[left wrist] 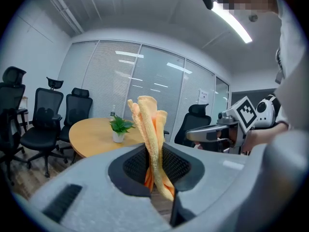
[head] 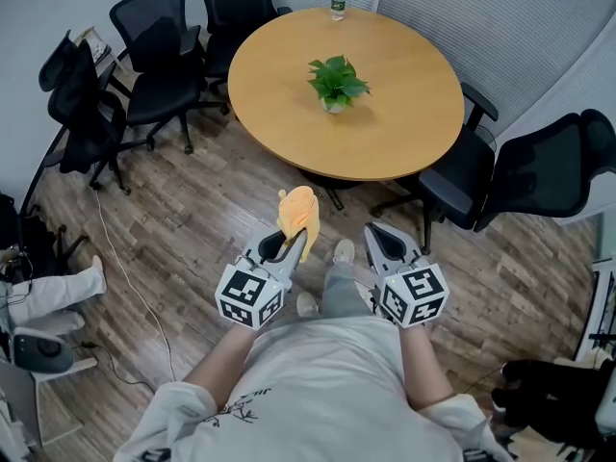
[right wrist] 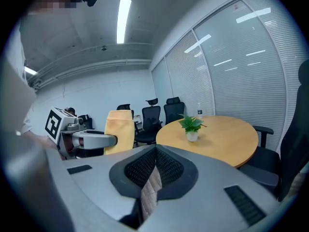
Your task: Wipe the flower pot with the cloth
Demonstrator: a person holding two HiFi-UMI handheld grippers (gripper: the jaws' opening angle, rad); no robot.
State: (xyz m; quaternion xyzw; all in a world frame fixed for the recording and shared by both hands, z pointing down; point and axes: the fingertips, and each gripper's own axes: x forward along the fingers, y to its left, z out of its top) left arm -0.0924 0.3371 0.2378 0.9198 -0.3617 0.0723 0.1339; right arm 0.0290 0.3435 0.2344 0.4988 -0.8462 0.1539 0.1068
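Flower pot point(head: 334, 107) stands mid-table point(head: 404, 133) in the head view, well apart from the person, so an approach seems next. Left gripper view: the left gripper point(left wrist: 153, 159) pinches the orange cloth point(left wrist: 149, 124) upright, ready as a wiping pad. Right gripper view: the right gripper point(right wrist: 153, 164) has its jaws pressed together on nothing, probably free to steady the pot.

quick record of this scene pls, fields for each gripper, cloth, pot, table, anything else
left hand-held gripper: shut on cloth
right hand-held gripper: shut, empty
cloth: orange, sticking up from the left jaws
pot: white, holds a plant, on the table, apart from both grippers
table: round, wooden; bottle at its far edge
chairs: black, around the table
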